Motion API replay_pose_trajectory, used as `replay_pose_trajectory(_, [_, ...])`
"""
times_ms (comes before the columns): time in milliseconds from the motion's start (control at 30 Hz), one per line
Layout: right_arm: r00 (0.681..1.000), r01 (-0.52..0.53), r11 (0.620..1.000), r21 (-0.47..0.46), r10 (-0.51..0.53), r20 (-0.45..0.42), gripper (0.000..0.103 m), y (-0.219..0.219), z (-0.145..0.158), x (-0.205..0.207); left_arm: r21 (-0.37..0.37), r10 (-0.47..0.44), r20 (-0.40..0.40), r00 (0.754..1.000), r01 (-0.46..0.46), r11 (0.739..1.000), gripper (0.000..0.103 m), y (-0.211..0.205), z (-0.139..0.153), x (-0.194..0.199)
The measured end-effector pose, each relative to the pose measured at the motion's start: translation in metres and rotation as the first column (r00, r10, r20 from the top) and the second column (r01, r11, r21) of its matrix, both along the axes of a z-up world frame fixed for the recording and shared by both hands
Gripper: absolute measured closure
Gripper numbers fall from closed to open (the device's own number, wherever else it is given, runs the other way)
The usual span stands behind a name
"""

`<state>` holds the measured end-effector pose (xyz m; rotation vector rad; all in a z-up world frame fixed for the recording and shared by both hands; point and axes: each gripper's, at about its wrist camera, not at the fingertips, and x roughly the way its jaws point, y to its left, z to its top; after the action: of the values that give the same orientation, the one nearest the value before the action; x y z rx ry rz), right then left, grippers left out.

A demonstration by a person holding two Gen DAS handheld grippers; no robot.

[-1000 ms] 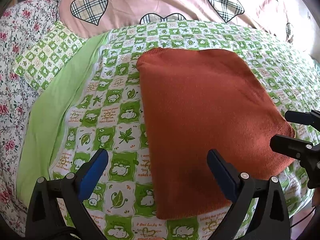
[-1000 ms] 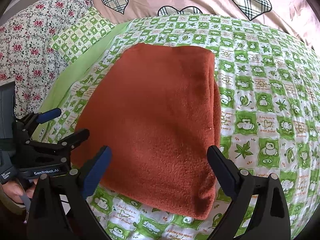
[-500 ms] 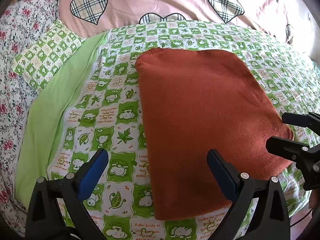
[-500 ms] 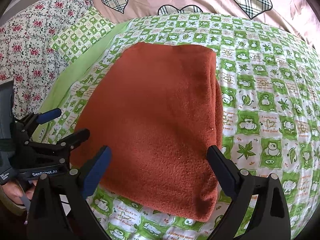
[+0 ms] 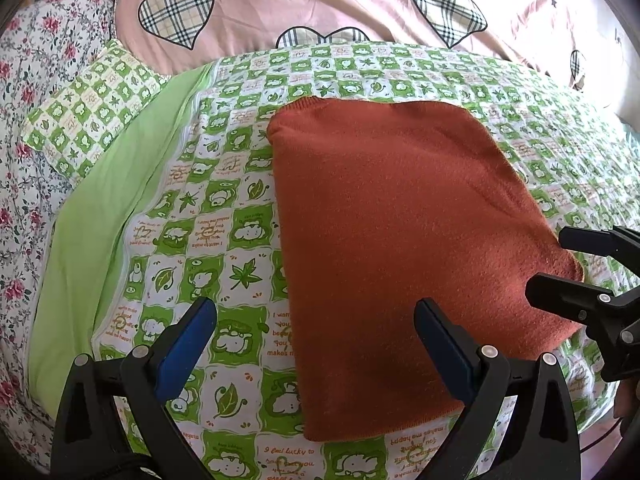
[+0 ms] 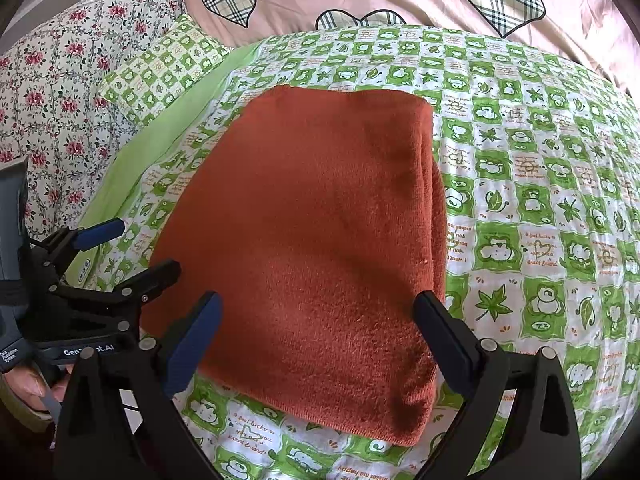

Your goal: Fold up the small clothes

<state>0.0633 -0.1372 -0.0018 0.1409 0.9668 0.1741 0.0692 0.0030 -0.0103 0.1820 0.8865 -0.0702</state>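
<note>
A rust-orange knitted garment lies folded into a flat rectangle on the green checked sheet; it also shows in the right wrist view, with stacked fold layers along its right edge. My left gripper is open and empty, above the garment's near left edge. My right gripper is open and empty, above the garment's near edge. Each gripper shows in the other's view: the right gripper near the garment's right corner, the left gripper at its left side.
A pink duvet with plaid hearts lies at the far side. A green checked pillow and a floral cover lie to the left. A plain light-green strip runs along the sheet's left edge.
Both grippers have drawn back slightly from the garment, staying open. The garment lies still.
</note>
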Motion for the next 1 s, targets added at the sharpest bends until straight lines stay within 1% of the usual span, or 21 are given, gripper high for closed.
replay_pose_trajectory(367, [1.0, 0.0, 1.0, 0.002, 0.0, 0.001, 0.006, 0.001, 0.0001, 0.0, -0.002, -0.003, 0.0, 1.0, 0.003, 1.0, 0.004, -0.0008, 0.0002, 0.0])
replay_pose_trajectory(567, [1.0, -0.003, 1.0, 0.001, 0.003, 0.0, 0.006, 0.0006, 0.0002, 0.0008, -0.014, 0.0, -0.003, 1.0, 0.0, 1.0, 0.004, -0.0008, 0.0, 0.0012])
replay_pose_trajectory(1000, [1.0, 0.0, 1.0, 0.005, 0.0, 0.002, 0.006, 0.0013, 0.0011, 0.0006, -0.012, -0.014, 0.003, 1.0, 0.014, 1.0, 0.004, -0.0008, 0.0011, 0.0004])
